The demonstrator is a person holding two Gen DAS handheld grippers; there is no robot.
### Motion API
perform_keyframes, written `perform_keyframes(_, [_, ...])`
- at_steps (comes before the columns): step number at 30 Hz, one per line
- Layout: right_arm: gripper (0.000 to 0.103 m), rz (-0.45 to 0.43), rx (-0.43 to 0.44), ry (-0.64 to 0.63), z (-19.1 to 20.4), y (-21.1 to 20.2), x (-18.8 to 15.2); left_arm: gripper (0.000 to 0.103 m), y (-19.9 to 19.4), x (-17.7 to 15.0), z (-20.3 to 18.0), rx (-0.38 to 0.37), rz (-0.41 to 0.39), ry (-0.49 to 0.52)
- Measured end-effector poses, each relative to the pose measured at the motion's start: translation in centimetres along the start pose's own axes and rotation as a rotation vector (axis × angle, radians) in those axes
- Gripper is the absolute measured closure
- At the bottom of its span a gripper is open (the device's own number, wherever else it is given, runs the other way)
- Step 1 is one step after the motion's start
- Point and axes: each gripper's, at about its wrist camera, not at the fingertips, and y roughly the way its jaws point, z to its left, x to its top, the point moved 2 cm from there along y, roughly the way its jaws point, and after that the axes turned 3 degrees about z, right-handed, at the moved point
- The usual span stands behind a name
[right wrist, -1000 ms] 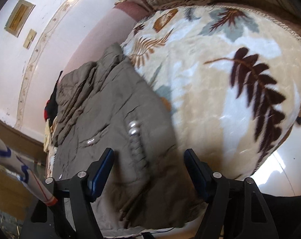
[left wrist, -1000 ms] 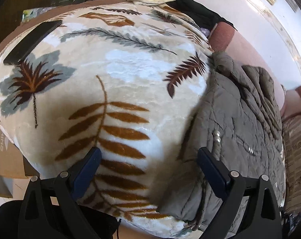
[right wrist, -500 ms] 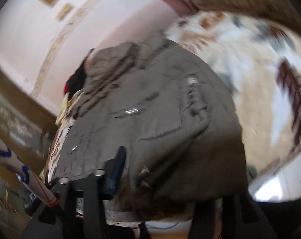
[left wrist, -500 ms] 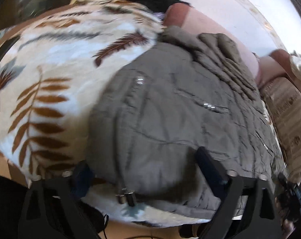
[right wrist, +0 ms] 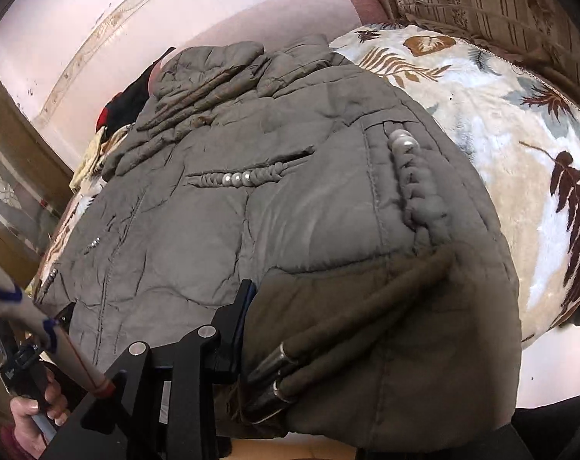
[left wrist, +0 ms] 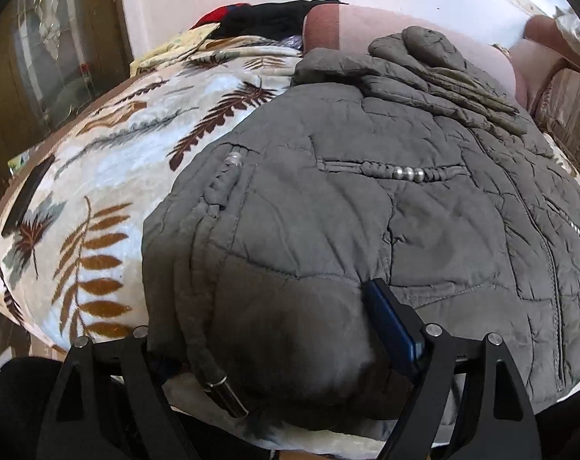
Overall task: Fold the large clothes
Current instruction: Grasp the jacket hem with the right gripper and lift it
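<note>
1. Leaf-patterned blanket (left wrist: 109, 176) covers the bed; the grey padded jacket (left wrist: 366, 211) lies flat on it, hem nearest.
2. Left gripper (left wrist: 266, 329) straddles the hem corner, spread wide; its far finger is hidden, so a pinch cannot be told.
3. Right gripper (right wrist: 351, 329), jaws just closing, pinches the hem beside the drawcords (right wrist: 328, 341).
4. Likely step: securing the hem; next, lift both corners evenly toward the collar.
</note>
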Motion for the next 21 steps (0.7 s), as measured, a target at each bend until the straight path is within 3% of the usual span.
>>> perform_keyframes(4, [0.064,0.002,-0.009,-0.003,-0.01,0.14,0.03,0.014,0.44,0.10,0.12,-0.001,0.016,-0.032])
perform_keyframes(21, [0.056,0.008,-0.042,-0.017,0.49,0.14,-0.11,0.010,0.33,0.04,-0.63,0.055,-0.011,0.027])
